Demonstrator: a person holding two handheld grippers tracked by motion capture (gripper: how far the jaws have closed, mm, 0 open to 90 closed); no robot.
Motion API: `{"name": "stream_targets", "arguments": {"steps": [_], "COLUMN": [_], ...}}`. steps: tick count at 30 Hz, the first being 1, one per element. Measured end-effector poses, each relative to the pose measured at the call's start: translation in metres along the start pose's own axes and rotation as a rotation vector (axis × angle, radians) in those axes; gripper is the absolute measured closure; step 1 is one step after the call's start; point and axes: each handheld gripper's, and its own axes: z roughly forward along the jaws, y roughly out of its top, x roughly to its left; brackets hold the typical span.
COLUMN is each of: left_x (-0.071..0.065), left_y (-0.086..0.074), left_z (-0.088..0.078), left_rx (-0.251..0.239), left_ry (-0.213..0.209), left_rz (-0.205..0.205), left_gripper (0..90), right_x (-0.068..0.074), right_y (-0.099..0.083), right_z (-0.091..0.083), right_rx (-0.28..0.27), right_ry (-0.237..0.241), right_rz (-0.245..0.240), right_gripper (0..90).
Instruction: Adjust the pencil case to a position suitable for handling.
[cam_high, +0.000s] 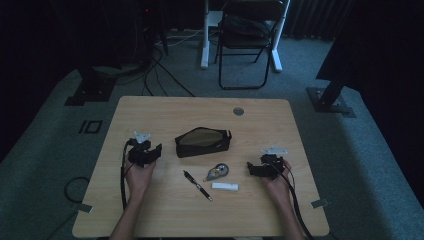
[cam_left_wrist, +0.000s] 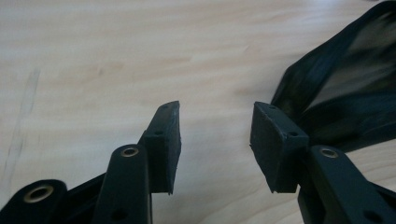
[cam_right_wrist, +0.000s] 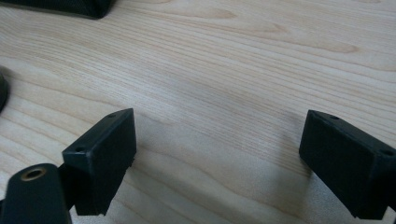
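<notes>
**Left gripper half-spread beside the pouch, nothing between its jaws**

Left gripper (cam_high: 151, 151) hangs over the pale wood-grain desk (cam_high: 150, 220) at about nine o'clock from the black and olive fabric zip pouch (cam_high: 203, 142); its jaws stand at a middling gap, partly drawn in, and in the left gripper view bare desk shows between the pads, with the pouch's dark fabric edge (cam_left_wrist: 345, 88) lying just past the right-hand pad and, as far as I can tell, not pressed by it; right gripper (cam_high: 251, 168) sits at about four o'clock from the pouch with its jaws spread wide over bare wood, holding nothing.

Main risk, as I judge it: the left jaws are narrow for a soft, bulky pouch; going in like this, one pad could ride over the fabric and shove the pouch toward three o'clock rather than pinch it; a grip on a loose fold alone could let the body sag and slip.

Second risk: the black pen (cam_high: 197, 185), the grey round correction-tape dispenser (cam_high: 217, 172) and the white stick-shaped eraser (cam_high: 225, 186) lie close together at about six o'clock from the pouch; a sliding pouch, or the right gripper sweeping across, could knock them; the pen would roll most readily.

Dim light makes the pouch's zip hard to make out, so I cannot tell whether it is open.
</notes>
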Motion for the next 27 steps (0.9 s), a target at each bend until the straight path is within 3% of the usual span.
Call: {"name": "stream_targets", "arguments": {"steps": [6,17,21,27], "left_x": [-0.011,-0.028,-0.039,-0.049], "left_y": [0.016,0.038,0.043,0.056], "left_z": [0.001,0.016,0.028,0.036], "left_rx": [-0.021,-0.020,0.013,0.006], "left_ry": [-0.032,-0.152,-0.153,-0.179], "left_rz": [0.057,0.137,0.177,0.205], "left_gripper": [50.9,51.8,54.7,56.9], "right_x": [0.000,0.001,0.001,0.001], "right_y": [0.000,-0.001,-0.001,-0.001], "right_z": [0.000,-0.001,-0.001,-0.001], "right_rx": [0.000,0.000,0.000,-0.001], "right_ry": [-0.002,-0.002,-0.002,-0.003], "right_rz": [0.001,0.001,0.001,-0.001], "right_gripper": [11.0,11.0,11.0,11.0]}}
